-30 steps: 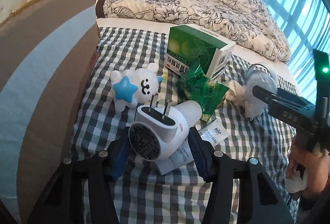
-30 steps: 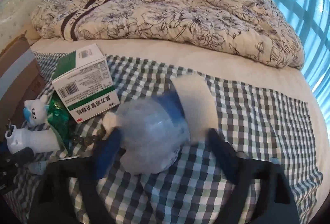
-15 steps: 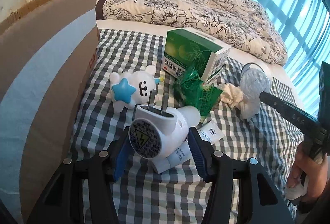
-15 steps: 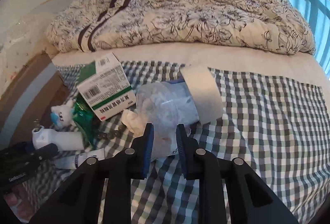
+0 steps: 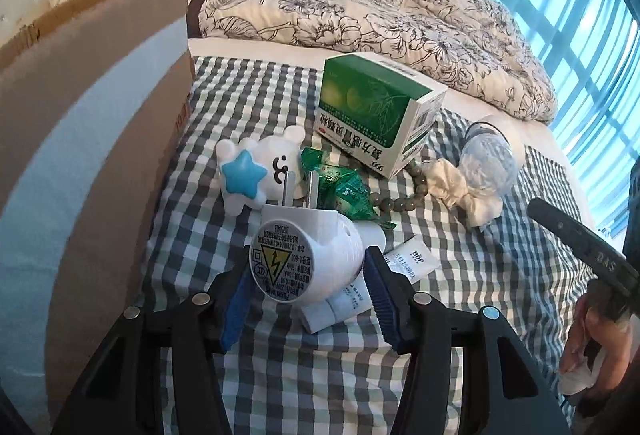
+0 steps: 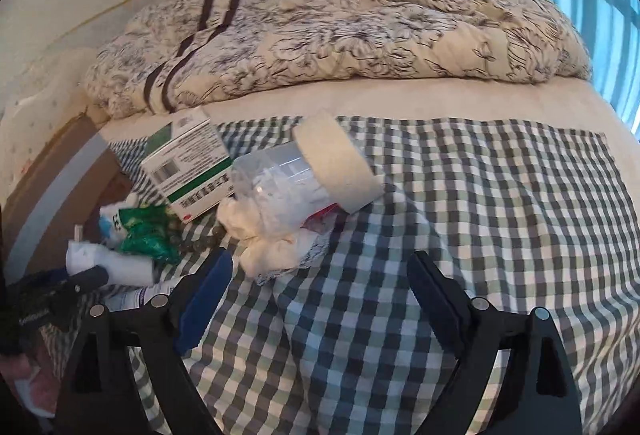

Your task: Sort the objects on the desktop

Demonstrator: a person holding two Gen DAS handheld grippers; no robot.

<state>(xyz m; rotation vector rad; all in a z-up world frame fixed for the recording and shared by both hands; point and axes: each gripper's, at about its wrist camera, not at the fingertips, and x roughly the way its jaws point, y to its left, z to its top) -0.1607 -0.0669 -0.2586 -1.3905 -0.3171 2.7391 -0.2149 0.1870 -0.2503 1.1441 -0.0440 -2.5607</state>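
Clamping the white plug-in device (prongs upward), the left gripper lifts it off the checked cloth, presumably for sorting; right gripper spread empty, near the jar.

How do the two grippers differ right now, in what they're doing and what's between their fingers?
The left gripper sits around the white plug-in device, blue pads close on both sides of it; the right gripper is spread wide with only checked cloth between its fingers. The left one faces the cluttered pile near the cardboard box; the right one sits short of the clear jar, touching nothing. Both have black frames and blue pads.
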